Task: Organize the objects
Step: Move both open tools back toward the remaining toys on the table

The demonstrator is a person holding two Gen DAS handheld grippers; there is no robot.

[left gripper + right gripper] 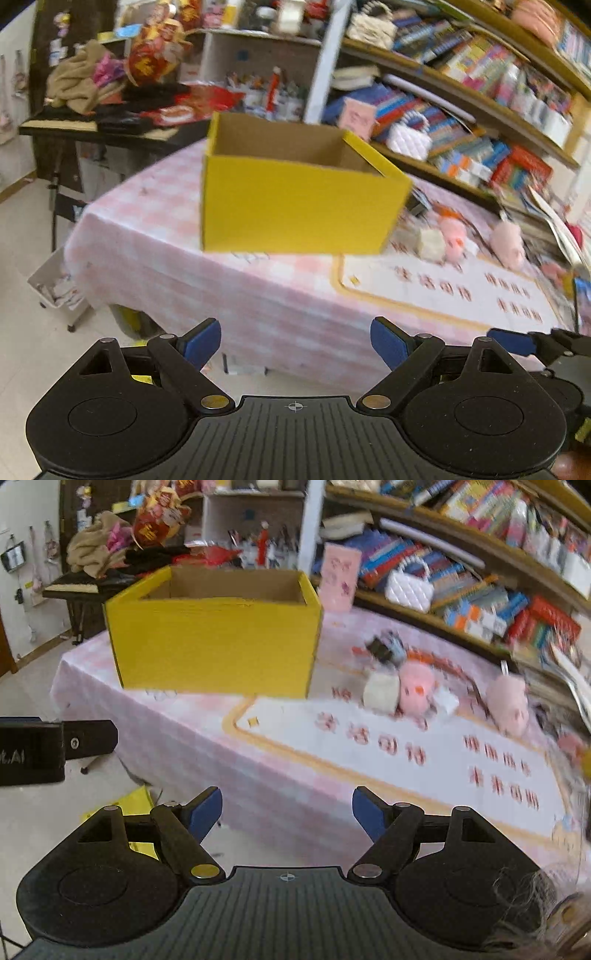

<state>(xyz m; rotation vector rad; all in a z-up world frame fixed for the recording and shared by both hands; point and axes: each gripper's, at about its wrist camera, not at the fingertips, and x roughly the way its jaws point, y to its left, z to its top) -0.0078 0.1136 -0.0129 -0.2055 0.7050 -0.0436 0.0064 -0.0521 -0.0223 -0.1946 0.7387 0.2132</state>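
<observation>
A yellow cardboard box [299, 206] [218, 642] stands open-topped on the pink checked tablecloth [184, 251] [184, 734]; its inside looks bare from here. Right of the box lie a cream cube toy [430, 243] [382, 692], a round pink plush [454, 236] [417, 688], a pink pig plush [508, 242] [509, 705] and a small dark toy [386, 648]. My left gripper [295, 347] is open with nothing between its blue pads, short of the table's near edge. My right gripper [287, 816] is open too, also bare and short of the table.
A white mat with red characters [461, 291] [424, 760] covers the table's right part. Bookshelves [480, 92] [480, 554] run behind the table. A cluttered side table [110, 125] stands at the back left. A white bin [55, 291] sits on the floor on the left.
</observation>
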